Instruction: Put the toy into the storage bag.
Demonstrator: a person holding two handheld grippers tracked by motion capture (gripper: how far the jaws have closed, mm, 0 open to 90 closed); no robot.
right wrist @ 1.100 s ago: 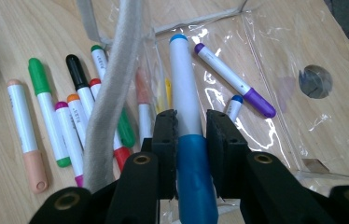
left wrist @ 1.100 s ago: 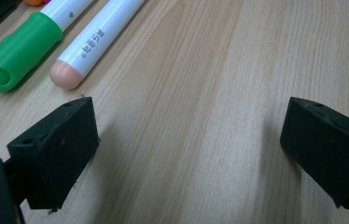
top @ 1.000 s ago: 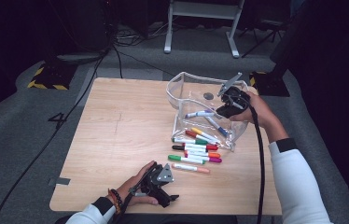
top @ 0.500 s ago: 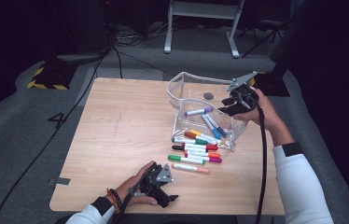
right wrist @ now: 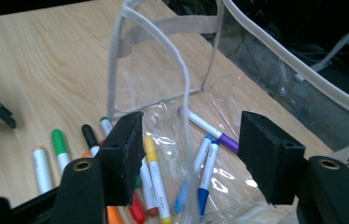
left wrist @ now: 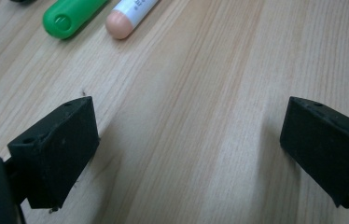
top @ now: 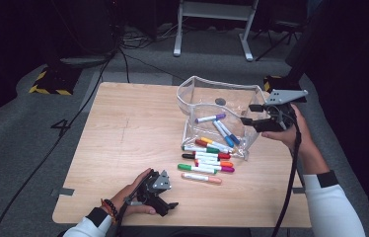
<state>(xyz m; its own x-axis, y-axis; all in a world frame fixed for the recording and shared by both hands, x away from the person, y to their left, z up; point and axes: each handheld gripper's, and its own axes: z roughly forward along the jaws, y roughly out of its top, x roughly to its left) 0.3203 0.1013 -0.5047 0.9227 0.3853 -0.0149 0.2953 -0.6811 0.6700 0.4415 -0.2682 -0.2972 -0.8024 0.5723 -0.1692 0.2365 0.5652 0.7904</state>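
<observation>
A clear plastic pouch (top: pixel 207 94) stands open on the wooden table (top: pixel 123 128). Inside it lie a purple marker (top: pixel 211 118) and two blue markers (top: pixel 224 133). Several loose markers (top: pixel 204 160) lie in front of it. My right gripper (top: pixel 249 113) hovers at the pouch's right side. Its jaws have just been opening and stand apart. In the right gripper view (right wrist: pixel 191 149) the pouch's white rim (right wrist: pixel 184 84) runs between the jaws, untouched. My left gripper (top: pixel 170 192) rests open near the front edge, just short of a green marker (left wrist: pixel 70 16) and a peach marker (left wrist: pixel 128 18).
A black cable trails from the right gripper along the person's white sleeve (top: pixel 330 207). Beyond the table's far edge are grey floor, cables and a metal stand (top: pixel 212 24). Bare wood (top: pixel 123 113) covers the table's left half.
The right hand has drawn back to the right, from above the pouch to its right side, and its jaws have spread apart. The left hand has barely shifted.
</observation>
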